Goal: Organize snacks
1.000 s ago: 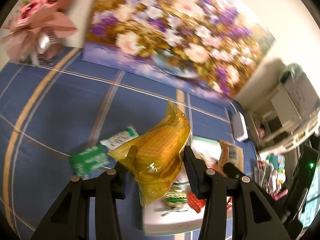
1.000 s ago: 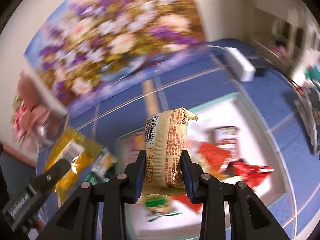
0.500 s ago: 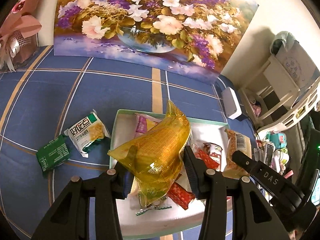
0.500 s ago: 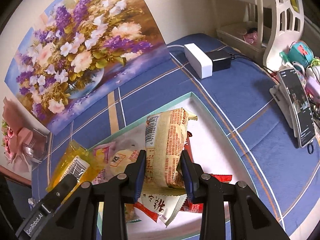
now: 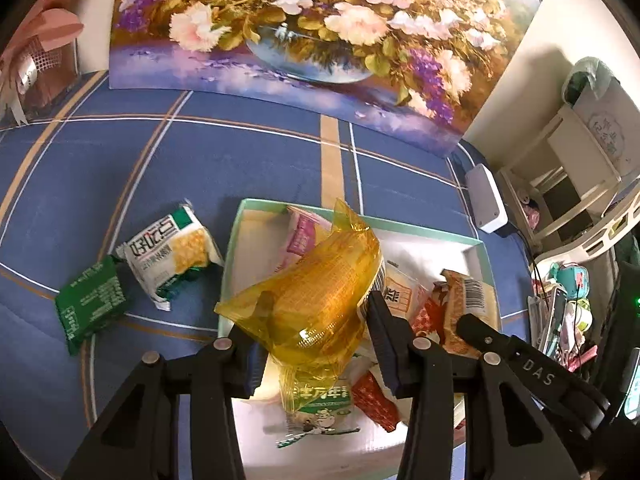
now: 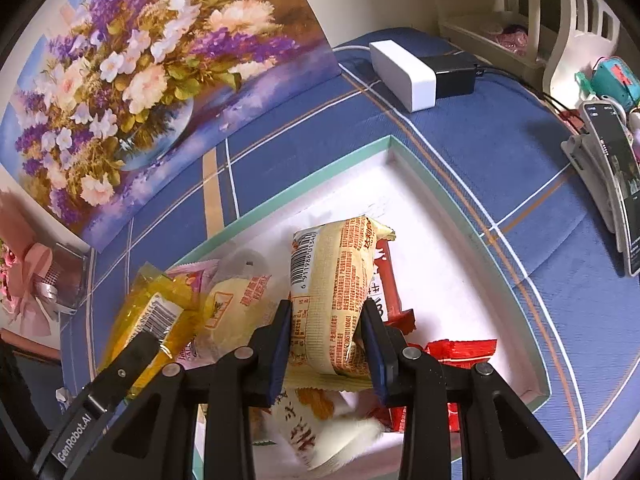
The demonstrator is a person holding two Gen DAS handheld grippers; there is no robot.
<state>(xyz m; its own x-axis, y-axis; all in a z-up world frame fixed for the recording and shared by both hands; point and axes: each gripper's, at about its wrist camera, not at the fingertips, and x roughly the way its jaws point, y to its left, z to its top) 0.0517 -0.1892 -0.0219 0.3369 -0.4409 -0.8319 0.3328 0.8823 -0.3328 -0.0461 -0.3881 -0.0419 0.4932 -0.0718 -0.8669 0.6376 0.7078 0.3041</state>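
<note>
- Left wrist view: the left gripper (image 5: 316, 338) grasps a yellow snack bag (image 5: 308, 300) between its two fingers; the bag sticks out forward and upward from them.
- Below and ahead of these tongs lies the white tray (image 5: 478, 246) with other snacks in it.
- To the left of the tongs, outside the tray, a white-green packet (image 5: 172, 254) and a green packet (image 5: 90, 304) lie on the blue cloth (image 5: 248, 160).
- Right wrist view: the right gripper (image 6: 326, 330) is clenched on a cream snack packet (image 6: 334, 294), which stands upright over the tray (image 6: 452, 204).
</note>
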